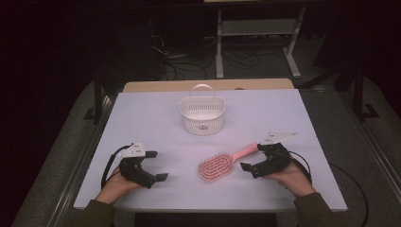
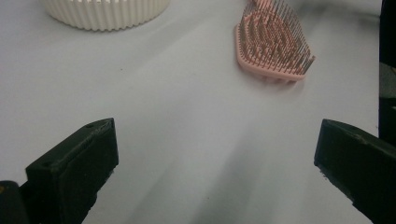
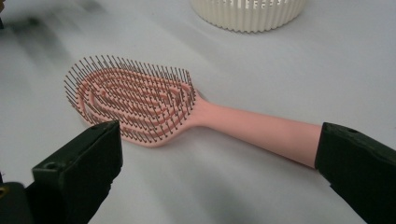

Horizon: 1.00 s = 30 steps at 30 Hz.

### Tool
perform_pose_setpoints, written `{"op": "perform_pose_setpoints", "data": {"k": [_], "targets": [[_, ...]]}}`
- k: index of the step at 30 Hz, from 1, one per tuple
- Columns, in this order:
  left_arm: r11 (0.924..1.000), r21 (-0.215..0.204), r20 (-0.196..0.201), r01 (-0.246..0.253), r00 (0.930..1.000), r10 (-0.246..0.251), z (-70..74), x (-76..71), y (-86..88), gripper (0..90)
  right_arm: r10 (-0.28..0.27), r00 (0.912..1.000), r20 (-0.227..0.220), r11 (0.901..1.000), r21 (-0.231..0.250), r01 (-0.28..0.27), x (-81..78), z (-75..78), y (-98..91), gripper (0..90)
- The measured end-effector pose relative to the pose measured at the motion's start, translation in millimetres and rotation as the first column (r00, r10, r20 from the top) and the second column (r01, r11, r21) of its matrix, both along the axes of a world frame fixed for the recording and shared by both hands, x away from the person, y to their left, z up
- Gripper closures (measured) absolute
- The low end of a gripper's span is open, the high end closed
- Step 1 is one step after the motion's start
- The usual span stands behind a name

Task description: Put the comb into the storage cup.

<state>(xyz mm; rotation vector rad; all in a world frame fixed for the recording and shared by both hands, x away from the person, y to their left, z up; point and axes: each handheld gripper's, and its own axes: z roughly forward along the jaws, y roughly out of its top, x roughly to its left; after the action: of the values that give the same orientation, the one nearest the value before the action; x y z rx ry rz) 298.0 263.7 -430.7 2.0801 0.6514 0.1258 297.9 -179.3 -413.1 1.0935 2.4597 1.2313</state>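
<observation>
Near the front edge of the desk (image 1: 142, 109), the person's 2 hands are each holding a pair of tongs. The left tongs (image 1: 156, 166) are sitting toward the front-left corner, released, with both black jaws spread wide and nothing between them; in the left gripper view they (image 2: 215, 172) are framing bare desk surface. The right tongs (image 1: 253, 157) are sitting toward the front-right corner, also released, jaws apart. In the right gripper view the right tongs (image 3: 219, 172) are straddling the pink hairbrush (image 3: 154, 105): one jaw is lying just beside the bristled head, the other is sitting at the end of the handle, and I cannot tell whether it is touching.

The pink hairbrush (image 1: 218, 165) is lying flat on the desk between the 2 tongs, bristles up, head toward the front and handle angling back toward the right tongs.

Farther back, near the middle of the rear edge, a white slotted basket (image 1: 202, 113) with a loop handle is standing upright, well apart from the hairbrush.
</observation>
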Motion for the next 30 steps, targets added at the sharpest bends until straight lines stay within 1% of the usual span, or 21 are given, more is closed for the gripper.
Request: {"op": "perform_pose_setpoints", "data": {"k": [3, 6, 10, 17, 22, 23, 30], "targets": [[1.0000, -0.004, -0.001, 0.000, 1.0000, 0.000, 0.2, 0.2, 1.1, 0.0, 0.003, 1.0000, -0.007, 1.0000, 0.001, -0.003, 2.8, 1.1, 1.1, 0.8], [1.0000, -0.004, 0.001, 0.000, 1.0000, 0.000, 0.7, 0.3, 1.3, 0.0, 0.006, 1.0000, -0.002, 1.0000, -0.006, -0.006, 4.6, 2.4, 1.6, 0.9], [1.0000, -0.007, 0.001, 0.001, 1.0000, -0.001, 0.9, -0.1, 1.3, 0.0, -0.003, 1.0000, -0.001, 1.0000, -0.008, 0.003, 8.2, 5.2, 2.7, 0.9], [1.0000, -0.004, 0.001, 0.003, 1.0000, -0.003, 0.4, 0.0, 0.5, 0.0, -0.005, 1.0000, -0.008, 0.9999, -0.015, 0.005, 11.8, 5.8, 3.9, 0.8], [1.0000, -0.003, 0.003, 0.006, 1.0000, -0.006, 0.3, -0.5, -0.2, 0.0, -0.007, 0.9999, -0.015, 0.9995, -0.030, 0.006, 15.8, 4.4, 4.6, 1.0], [1.0000, -0.003, 0.003, 0.006, 1.0000, -0.006, 0.1, -0.5, -0.4, 0.0, -0.005, 0.9999, -0.010, 0.9993, -0.037, 0.004, 17.6, 5.6, 6.0, 1.0], [0.9999, -0.001, 0.004, 0.013, 0.9999, -0.013, -0.2, -0.5, -1.0, 0.0, -0.001, 1.0000, -0.007, 0.9989, -0.047, 0.000, 23.1, 9.4, 9.2, 1.1]]}}
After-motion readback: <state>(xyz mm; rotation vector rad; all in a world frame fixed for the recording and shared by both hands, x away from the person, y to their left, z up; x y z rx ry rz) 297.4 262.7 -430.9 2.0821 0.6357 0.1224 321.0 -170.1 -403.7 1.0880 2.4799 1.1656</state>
